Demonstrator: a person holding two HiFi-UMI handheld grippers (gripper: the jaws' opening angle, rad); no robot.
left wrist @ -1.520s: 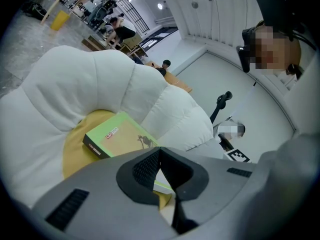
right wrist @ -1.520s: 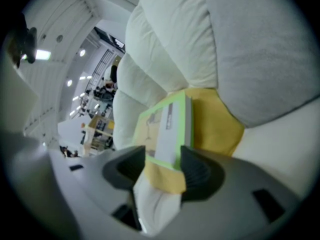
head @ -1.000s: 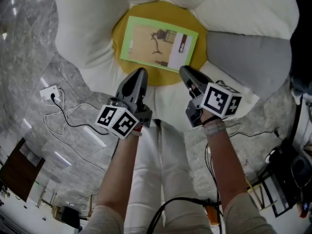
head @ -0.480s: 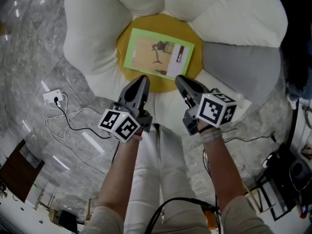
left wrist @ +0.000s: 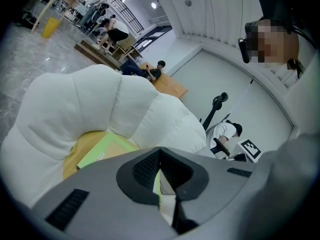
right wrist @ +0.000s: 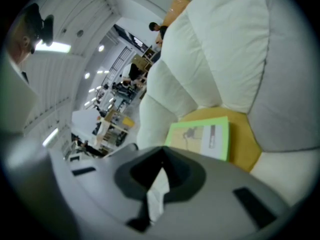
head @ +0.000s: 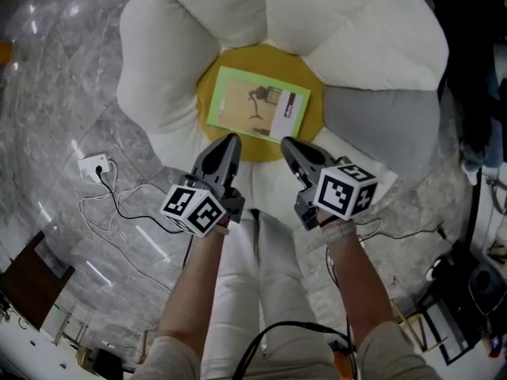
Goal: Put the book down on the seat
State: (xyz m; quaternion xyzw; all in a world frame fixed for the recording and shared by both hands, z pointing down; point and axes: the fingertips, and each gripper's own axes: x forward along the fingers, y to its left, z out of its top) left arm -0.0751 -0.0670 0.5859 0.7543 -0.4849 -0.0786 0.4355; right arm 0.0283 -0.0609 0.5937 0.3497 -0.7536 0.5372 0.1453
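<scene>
**A:** Fingers first: how do they stand?

**B:** On my left gripper [left wrist: 160, 151] the fingers are pressed together tip to tip, with nothing between them. My right gripper [right wrist: 162, 153] is much the same. Its fingers have just been closing and are now clenched on nothing.

**A:** And the book?

**B:** The book [head: 258, 105] is out of my grasp. It lies flat, cover up, on the yellow seat [head: 261, 54], its green border showing all round. Both grippers hang above it on my side, tips pointing toward its near edge, and neither touches it.

**A:** What sits behind the fingers?

**B:** Each gripper carries its marker cube: the left cube [head: 194, 208] and the right cube [head: 344, 190]. My bare forearms run back from them toward the bottom of the head view.

**A:** What surrounds the seat?

**B:** White cushions [head: 174, 62] ring the yellow middle like petals, and one grey cushion [head: 380, 125] lies at the right.

**A:** Further out?

**B:** Everything stands on a grey marble floor [head: 55, 93]. To the left a white socket block [head: 95, 165] lies on it, with thin cables trailing away. The left gripper view shows people sitting far off across the room.
</scene>
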